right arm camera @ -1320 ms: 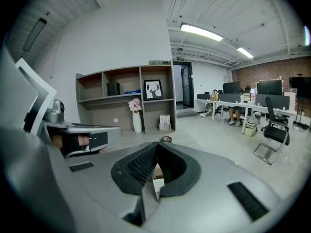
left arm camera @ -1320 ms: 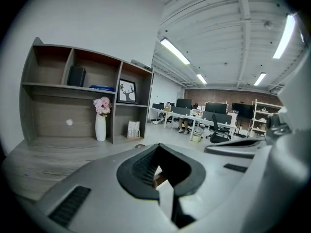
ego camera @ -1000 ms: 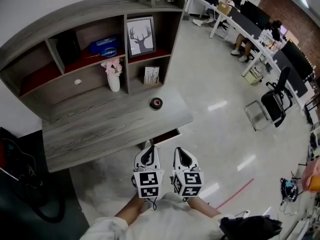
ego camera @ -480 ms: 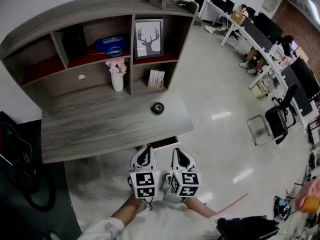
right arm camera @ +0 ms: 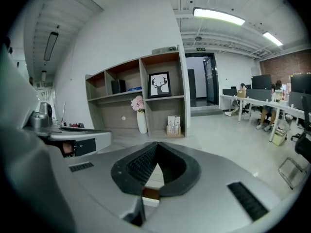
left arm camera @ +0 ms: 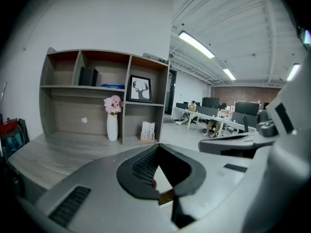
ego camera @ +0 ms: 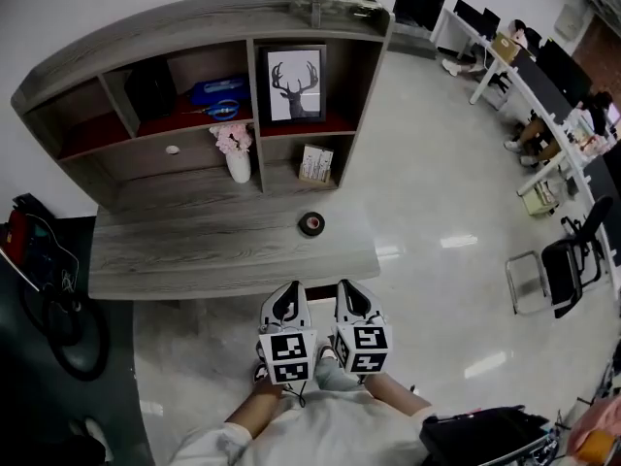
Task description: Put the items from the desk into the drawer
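A black tape roll (ego camera: 310,223) lies near the right end of the grey wooden desk (ego camera: 194,250). At the back of the desk stand a white vase with pink flowers (ego camera: 237,158) and a small card holder (ego camera: 314,164). My left gripper (ego camera: 288,287) and right gripper (ego camera: 346,285) hang side by side just in front of the desk's front edge, both shut and empty. In the left gripper view the jaws (left arm camera: 158,145) meet at their tips. The right gripper (right arm camera: 156,144) looks the same in its own view. No drawer shows.
The hutch holds a framed deer picture (ego camera: 296,86), a blue object (ego camera: 219,92) and a dark box (ego camera: 152,90). A black bag (ego camera: 39,250) sits left of the desk. Office desks with seated people (ego camera: 543,76) and a chair (ego camera: 568,265) stand at right.
The view has swung so the desk lies square in front. Both grippers moved together, still side by side and shut. The drawer edge seen under the desk earlier is out of sight.
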A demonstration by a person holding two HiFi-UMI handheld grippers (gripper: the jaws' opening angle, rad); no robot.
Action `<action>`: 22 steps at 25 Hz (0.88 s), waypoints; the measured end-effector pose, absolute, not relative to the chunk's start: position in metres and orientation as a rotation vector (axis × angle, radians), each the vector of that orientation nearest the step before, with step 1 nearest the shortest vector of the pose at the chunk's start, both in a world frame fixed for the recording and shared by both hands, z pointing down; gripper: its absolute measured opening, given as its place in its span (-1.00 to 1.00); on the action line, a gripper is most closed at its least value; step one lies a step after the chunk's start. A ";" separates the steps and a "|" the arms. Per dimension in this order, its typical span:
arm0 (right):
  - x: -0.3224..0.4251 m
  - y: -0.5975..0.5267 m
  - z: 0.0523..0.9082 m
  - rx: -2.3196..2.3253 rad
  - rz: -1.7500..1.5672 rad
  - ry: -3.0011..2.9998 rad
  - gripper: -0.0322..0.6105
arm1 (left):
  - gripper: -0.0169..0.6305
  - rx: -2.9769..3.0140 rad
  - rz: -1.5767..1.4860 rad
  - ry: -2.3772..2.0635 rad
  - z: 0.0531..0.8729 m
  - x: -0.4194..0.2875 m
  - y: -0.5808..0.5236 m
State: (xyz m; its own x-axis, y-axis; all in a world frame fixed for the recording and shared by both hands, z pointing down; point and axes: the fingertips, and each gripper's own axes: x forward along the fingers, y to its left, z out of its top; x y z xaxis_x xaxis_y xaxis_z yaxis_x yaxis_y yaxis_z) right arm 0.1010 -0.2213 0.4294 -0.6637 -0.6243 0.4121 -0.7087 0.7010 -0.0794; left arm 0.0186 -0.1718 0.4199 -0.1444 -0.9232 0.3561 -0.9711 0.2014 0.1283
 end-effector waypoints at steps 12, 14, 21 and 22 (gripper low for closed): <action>0.101 -0.270 0.456 0.828 0.375 -2.595 -0.90 | -0.96 1.583 0.191 -2.215 0.435 0.034 -0.204; 0.097 -0.272 0.455 0.817 0.368 -2.610 -0.90 | -0.96 1.568 0.192 -2.226 0.435 0.031 -0.203; 0.086 -0.279 0.450 0.832 0.408 -2.656 -0.90 | -0.96 1.534 0.207 -2.257 0.433 0.012 -0.196; 0.084 -0.280 0.450 0.832 0.404 -2.658 -0.90 | -0.96 1.532 0.209 -2.257 0.433 0.009 -0.195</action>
State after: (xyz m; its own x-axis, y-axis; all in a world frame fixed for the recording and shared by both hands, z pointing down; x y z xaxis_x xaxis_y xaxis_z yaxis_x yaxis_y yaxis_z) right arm 0.0839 -0.2797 0.4502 -0.7765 -0.4977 0.3865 -0.5900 0.7895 -0.1689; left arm 0.0090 -0.1949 0.4334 -0.3172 -0.8563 0.4076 -0.9165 0.3872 0.1003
